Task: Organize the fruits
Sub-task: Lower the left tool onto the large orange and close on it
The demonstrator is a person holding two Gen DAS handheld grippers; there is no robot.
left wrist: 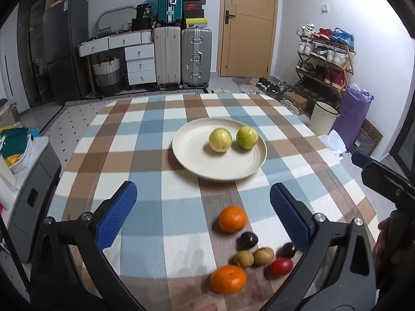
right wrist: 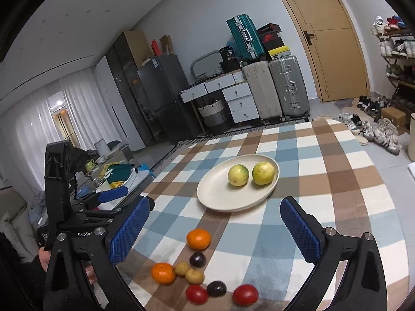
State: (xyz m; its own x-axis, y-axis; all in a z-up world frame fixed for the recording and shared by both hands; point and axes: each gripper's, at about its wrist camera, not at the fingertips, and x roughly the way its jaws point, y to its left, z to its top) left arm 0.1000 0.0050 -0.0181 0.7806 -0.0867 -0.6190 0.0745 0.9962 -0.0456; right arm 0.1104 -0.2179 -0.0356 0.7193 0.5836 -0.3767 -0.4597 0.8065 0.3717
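Note:
A cream plate (left wrist: 192,155) (right wrist: 218,194) in the middle of the checked table holds two yellow-green round fruits (left wrist: 220,140) (right wrist: 238,175). Nearer me lies a loose cluster: two oranges (left wrist: 232,219) (right wrist: 199,239), two dark plums (left wrist: 248,240) (right wrist: 197,259), two small tan fruits (left wrist: 243,258) (right wrist: 194,276) and red fruits (left wrist: 281,267) (right wrist: 245,295). My left gripper (left wrist: 203,190) hangs open above the table between plate and cluster, with nothing between its blue pads. My right gripper (right wrist: 215,204) is also open and empty, short of the plate's near rim.
The checked tablecloth (left wrist: 145,134) covers a round table. Beyond its far edge stand suitcases (left wrist: 181,57), white drawers (left wrist: 140,62), a door (left wrist: 249,26) and a shoe rack (left wrist: 326,54). A white bin (left wrist: 323,116) stands at the right. A hand shows at the left (right wrist: 44,256).

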